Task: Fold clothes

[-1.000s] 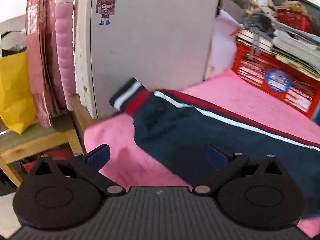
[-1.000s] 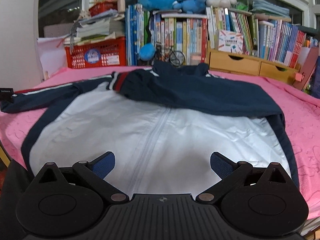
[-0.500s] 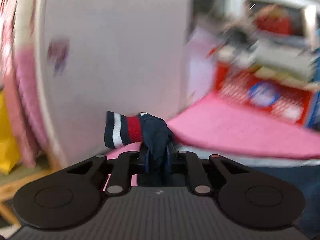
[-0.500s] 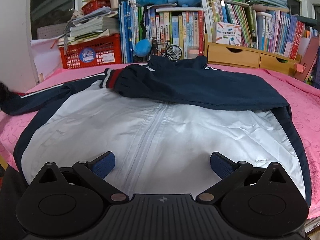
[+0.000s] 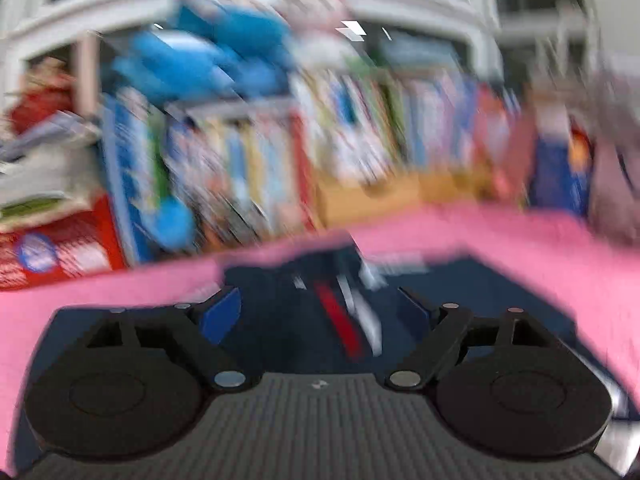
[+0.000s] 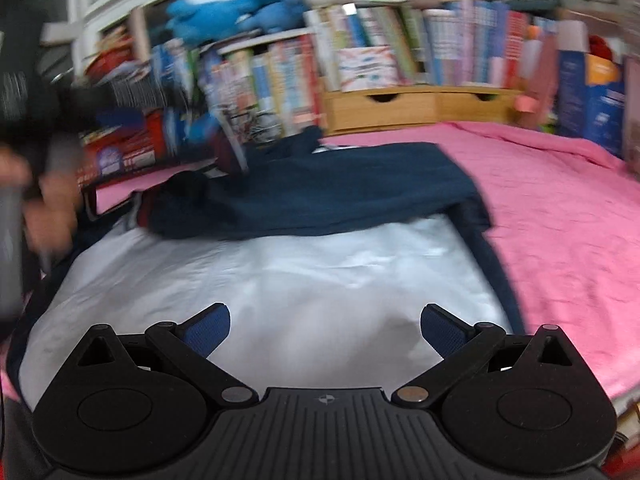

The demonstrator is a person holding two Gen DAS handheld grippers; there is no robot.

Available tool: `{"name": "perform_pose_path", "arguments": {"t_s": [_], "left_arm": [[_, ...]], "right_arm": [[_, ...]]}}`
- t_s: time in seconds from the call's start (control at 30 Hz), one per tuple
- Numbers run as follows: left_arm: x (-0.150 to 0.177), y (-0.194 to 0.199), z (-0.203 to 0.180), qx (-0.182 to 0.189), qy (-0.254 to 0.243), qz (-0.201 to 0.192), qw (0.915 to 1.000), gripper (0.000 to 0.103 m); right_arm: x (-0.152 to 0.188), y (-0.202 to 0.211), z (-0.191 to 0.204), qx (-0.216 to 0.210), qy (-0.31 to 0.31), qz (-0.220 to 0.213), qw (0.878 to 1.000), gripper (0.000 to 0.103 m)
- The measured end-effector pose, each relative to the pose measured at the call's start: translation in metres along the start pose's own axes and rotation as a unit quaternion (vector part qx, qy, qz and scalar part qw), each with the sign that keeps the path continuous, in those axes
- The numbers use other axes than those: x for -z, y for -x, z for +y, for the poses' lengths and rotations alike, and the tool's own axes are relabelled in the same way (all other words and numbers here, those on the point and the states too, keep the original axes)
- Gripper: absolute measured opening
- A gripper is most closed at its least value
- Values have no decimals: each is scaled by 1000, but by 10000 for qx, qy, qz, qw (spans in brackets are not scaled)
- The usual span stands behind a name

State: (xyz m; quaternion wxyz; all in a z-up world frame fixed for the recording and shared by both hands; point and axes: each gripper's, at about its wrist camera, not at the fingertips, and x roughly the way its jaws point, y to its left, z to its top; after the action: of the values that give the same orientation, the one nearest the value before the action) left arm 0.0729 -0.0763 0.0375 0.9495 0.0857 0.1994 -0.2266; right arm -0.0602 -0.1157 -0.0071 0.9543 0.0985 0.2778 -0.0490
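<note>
A navy and white jacket lies on the pink bed cover, its white front facing up and a navy sleeve folded across the top. My right gripper is open and empty just above the white hem. In the blurred left wrist view my left gripper is open over navy cloth, with the red and white striped cuff lying between its fingers. The same cuff shows in mid-air in the right wrist view, next to a blurred hand.
A bookshelf with blue plush toys runs along the far side. Wooden drawers and a red crate stand on the bed edge. Blue boxes stand at the right.
My left gripper shut on the left sleeve's cuff, swung it from the wardrobe side over the jacket, and has opened. The right gripper dropped closer to the hem.
</note>
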Motion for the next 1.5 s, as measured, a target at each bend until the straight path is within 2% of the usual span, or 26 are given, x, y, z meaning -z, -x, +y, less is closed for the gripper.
{"name": "perform_pose_path", "arguments": {"t_s": [0.1,0.2,0.27,0.33,0.43,0.5,0.53,0.57,0.6,0.63,0.7,0.77,0.83,0.93,1.03,1.1,1.23,1.4,1.5], "left_arm": [[23,16,-4,140,-168,80,9997,87],[31,48,21,118,153,-28,9998,97],[35,65,43,-95,490,-163,9986,100],[39,77,64,-433,777,-185,9959,100],[46,92,93,-1021,1173,-142,9877,100],[53,99,111,-1283,1400,-48,9818,100],[58,100,118,-1385,1488,14,9791,100],[61,101,122,-1473,1531,64,9771,100],[63,100,124,-1553,1542,112,9757,100],[65,98,126,-1633,1553,160,9741,100],[69,97,127,-1727,1507,228,9731,100],[71,93,126,-1771,1411,245,9737,100],[72,82,123,-1871,1277,295,9736,100],[75,62,121,-2115,1162,541,9689,100],[77,53,120,-1999,1245,580,9701,101],[76,50,118,-1922,1208,563,9723,102],[76,39,111,-2222,904,666,9685,102],[78,39,115,-2486,806,721,9626,102],[74,44,122,-2741,737,652,9567,103]], "right_arm": [[-5,-3,-21,-62,-314,-82,9995,103],[-23,-19,-29,-512,-685,-132,9962,103],[-41,-37,-28,-947,-858,-204,9916,103],[-62,-67,-28,-1154,-913,-212,9889,103],[-93,-123,-14,-1035,-856,-134,9908,101],[-109,-163,-1,-784,-820,109,9935,101],[-113,-181,5,-850,-820,375,9923,101],[-116,-198,10,-928,-830,603,9904,90],[-114,-208,15,-1036,-867,737,9881,71],[-113,-215,21,-1080,-836,831,9871,58],[-116,-209,28,-1082,-627,798,9889,36],[-120,-198,29,-1178,-522,710,9891,25],[-129,-177,25,-1040,-342,347,9934,22],[-142,-144,13,-689,27,-253,9973,19],[-150,-121,-7,-186,261,-610,9976,18],[-149,-113,-22,46,370,-692,9969,18],[-139,-116,-51,561,259,-522,9967,14],[-112,-141,-72,567,118,250,9980,14],[-103,-135,-72,376,109,237,9990,17]]}}
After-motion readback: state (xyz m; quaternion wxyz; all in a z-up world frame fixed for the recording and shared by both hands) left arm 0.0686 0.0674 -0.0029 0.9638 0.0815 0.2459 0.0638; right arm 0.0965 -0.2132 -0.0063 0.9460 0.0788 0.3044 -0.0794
